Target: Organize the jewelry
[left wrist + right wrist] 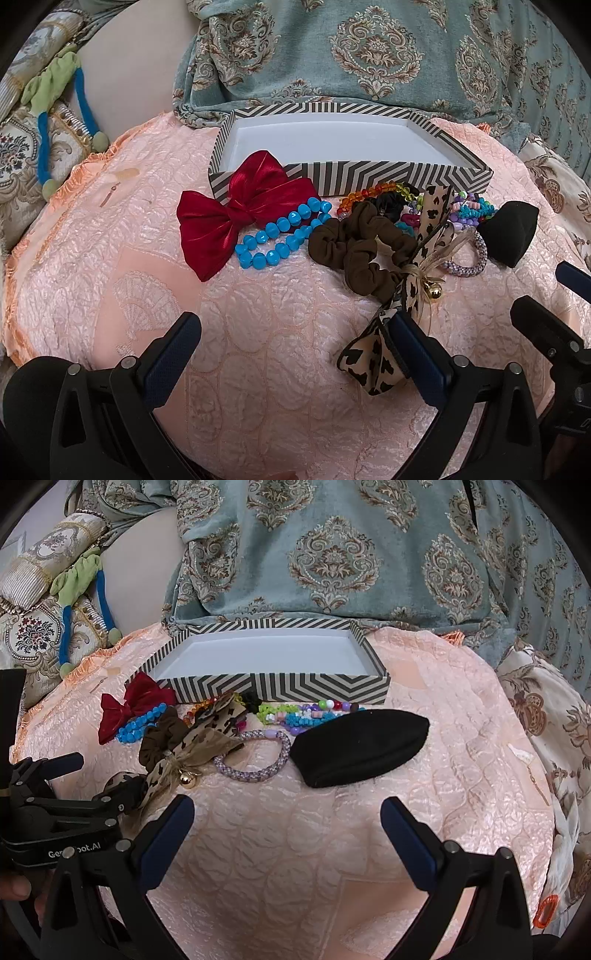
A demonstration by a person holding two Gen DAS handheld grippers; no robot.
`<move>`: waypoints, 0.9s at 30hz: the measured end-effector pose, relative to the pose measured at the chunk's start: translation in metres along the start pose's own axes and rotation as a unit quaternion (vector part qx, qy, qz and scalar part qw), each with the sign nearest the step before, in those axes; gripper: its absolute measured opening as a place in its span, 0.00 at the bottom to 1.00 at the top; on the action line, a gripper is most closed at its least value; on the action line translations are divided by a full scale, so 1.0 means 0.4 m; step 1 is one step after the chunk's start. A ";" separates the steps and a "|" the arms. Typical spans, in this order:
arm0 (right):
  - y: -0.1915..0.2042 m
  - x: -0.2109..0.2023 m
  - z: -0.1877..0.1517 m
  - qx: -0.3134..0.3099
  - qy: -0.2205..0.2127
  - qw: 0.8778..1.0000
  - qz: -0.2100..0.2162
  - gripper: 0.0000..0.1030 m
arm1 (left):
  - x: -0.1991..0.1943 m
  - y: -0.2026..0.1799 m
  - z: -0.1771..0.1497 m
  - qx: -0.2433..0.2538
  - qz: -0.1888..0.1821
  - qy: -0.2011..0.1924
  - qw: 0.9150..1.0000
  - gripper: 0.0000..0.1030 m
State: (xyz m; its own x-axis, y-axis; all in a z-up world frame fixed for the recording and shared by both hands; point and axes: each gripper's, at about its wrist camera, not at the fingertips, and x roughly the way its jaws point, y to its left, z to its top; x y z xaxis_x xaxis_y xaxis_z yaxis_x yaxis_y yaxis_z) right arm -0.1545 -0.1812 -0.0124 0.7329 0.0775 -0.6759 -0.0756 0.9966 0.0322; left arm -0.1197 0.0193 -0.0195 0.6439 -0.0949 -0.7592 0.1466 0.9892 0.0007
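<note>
nearest in the left wrist view is the left gripper (295, 339), its jaws wide apart above the peach quilted cover (258, 387); its right finger touches the tail of a leopard-print ribbon bow (373, 362), which is not clamped. in the right wrist view the right gripper (288, 823) also has its jaws apart, with only the cover between them.

just beyond lies the jewelry heap: a brown scrunchie (354, 247), a blue bead bracelet (284, 232) touching a red satin bow (236, 214), a lilac beaded bangle (255, 755) and a black pouch (358, 746) just beside it. behind these are mixed colourful bead bracelets (306, 712).

further back, touching the heap, stands a striped box (369, 173) with a white inside that holds nothing. behind it hangs a teal patterned fabric (369, 55).
</note>
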 end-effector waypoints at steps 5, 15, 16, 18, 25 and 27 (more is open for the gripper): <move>0.006 -0.009 0.006 -0.002 -0.003 1.000 -0.003 0.99 | -0.002 0.000 0.001 0.002 0.001 -0.001 1.000 0.87; 0.005 0.032 -0.009 -0.005 0.030 0.999 -0.029 0.99 | 0.006 0.006 -0.006 -0.002 -0.002 0.000 1.000 0.87; 0.003 0.033 -0.011 -0.005 0.032 0.999 -0.031 0.99 | 0.007 0.010 -0.006 -0.004 -0.005 0.003 1.000 0.87; -0.001 0.035 -0.012 -0.002 0.035 0.999 -0.031 0.99 | 0.007 0.022 -0.007 -0.010 -0.011 0.012 1.000 0.87; -0.038 0.037 -0.010 0.031 0.041 0.998 -0.025 1.00 | -0.013 0.116 -0.014 -0.063 -0.053 0.026 0.996 0.87; -0.050 0.034 -0.009 0.039 0.042 0.998 -0.025 1.00 | -0.024 0.119 -0.003 -0.057 -0.063 0.027 0.996 0.87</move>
State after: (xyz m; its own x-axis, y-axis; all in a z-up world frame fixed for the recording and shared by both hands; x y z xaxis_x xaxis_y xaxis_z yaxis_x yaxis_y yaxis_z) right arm -0.1454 -0.2001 -0.0248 0.6750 0.0276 -0.7373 0.0151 0.9986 0.0512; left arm -0.1197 0.0675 -0.0128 0.5850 -0.2153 -0.7820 0.1348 0.9765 -0.1680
